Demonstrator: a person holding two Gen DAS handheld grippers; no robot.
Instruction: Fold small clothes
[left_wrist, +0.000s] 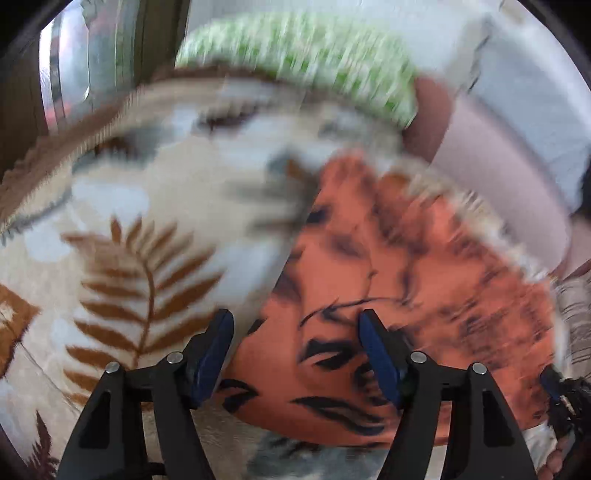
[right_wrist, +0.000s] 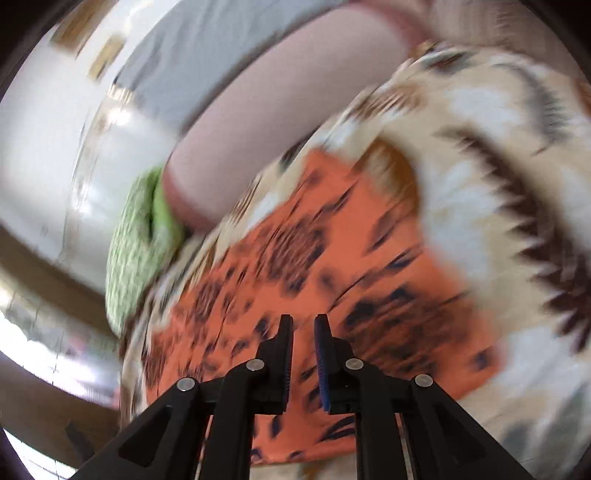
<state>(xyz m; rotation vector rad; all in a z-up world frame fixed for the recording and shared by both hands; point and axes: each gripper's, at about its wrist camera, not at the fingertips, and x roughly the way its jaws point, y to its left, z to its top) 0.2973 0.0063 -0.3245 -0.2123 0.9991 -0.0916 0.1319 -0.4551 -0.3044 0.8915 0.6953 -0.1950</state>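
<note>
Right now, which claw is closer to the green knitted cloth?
Probably the right. The right claw is over the orange garment, green cloth to its left. The left claw sees it farther ahead.

Garment on the blanket

The garment (left_wrist: 388, 295) lies on the blanket (left_wrist: 147, 221); a pillow (left_wrist: 295, 48) sits behind it, at the blanket's far edge.

orange black-printed garment (left_wrist: 388, 295); cream leaf-patterned blanket (left_wrist: 147, 229)
</note>
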